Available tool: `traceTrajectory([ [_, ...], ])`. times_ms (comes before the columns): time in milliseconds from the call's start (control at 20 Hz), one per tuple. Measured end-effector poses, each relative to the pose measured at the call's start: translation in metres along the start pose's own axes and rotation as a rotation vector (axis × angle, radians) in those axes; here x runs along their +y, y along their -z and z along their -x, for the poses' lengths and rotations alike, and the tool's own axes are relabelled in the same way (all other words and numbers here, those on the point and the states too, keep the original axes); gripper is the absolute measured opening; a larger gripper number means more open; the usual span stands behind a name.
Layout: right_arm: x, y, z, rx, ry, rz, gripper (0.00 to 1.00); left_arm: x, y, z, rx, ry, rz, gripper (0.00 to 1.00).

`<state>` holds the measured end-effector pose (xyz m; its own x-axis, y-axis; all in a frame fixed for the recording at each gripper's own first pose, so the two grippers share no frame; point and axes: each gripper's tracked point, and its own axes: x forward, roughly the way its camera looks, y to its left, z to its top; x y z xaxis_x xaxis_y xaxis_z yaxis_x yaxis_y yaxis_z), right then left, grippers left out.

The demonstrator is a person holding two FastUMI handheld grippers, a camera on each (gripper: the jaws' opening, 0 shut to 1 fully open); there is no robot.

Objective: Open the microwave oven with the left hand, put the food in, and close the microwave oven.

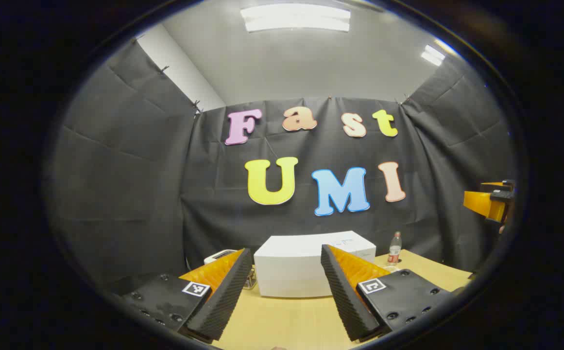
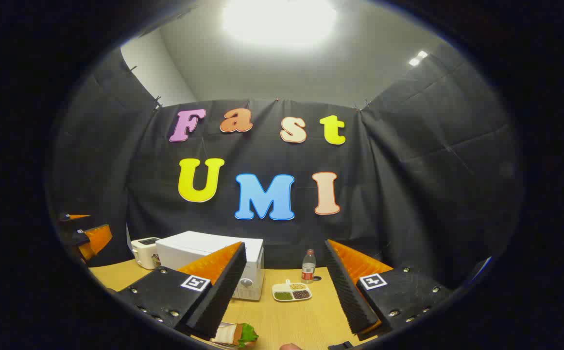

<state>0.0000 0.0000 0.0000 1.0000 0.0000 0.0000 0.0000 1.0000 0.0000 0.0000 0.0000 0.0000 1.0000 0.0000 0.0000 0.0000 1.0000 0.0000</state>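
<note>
1. The step in hand, as I judge it, is the reach to open the microwave [image 1: 306, 267]; its door looks closed and nothing is gripped yet.
2. The left gripper [image 1: 286, 291] has its 2 fingers spread wide and empty, hovering above the desk [image 1: 291, 321] on the near side of the microwave.
3. In the left gripper view the white microwave sits at the far side of the desk, framed between the 2 fingers, apart from them and not touched.
4. To do this well, the left gripper should travel forward and lower to the door's opening edge, catch it with 1 finger or pinch the handle, then swing along the door's arc rather than pulling straight back. Which edge opens I cannot tell from here.
5. The right gripper [image 2: 286, 291] is also spread and empty. The food, a sandwich [image 2: 235, 335] with green lettuce, lies on the near desk just below its left finger; whether they touch I cannot tell.
6. In the right gripper view the microwave stands far and left, with a toaster [image 2: 145, 253] on its left, and a bottle [image 2: 308, 266] and a divided dish [image 2: 291, 291] to its right.
7. The right gripper should wait until the door is fully open.
</note>
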Motion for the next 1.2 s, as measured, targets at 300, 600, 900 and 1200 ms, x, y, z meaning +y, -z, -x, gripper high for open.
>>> traceTrajectory([
  [300, -0.006, 0.001, 0.001, -0.001, -0.013, -0.002, 0.96, -0.010, -0.007, 0.005, -0.012, 0.001, 0.001, 0.92],
  [600, -0.012, 0.002, -0.005, -0.011, -0.044, -0.019, 0.96, -0.024, -0.010, 0.003, -0.008, -0.005, 0.000, 0.92],
  [900, -0.024, 0.014, -0.010, 0.005, -0.079, -0.049, 0.96, -0.048, -0.014, -0.005, -0.020, -0.016, -0.016, 0.98],
  [1200, -0.042, 0.018, -0.015, 0.011, -0.059, -0.081, 0.96, -0.077, 0.001, -0.032, -0.010, 0.010, -0.010, 0.99],
])
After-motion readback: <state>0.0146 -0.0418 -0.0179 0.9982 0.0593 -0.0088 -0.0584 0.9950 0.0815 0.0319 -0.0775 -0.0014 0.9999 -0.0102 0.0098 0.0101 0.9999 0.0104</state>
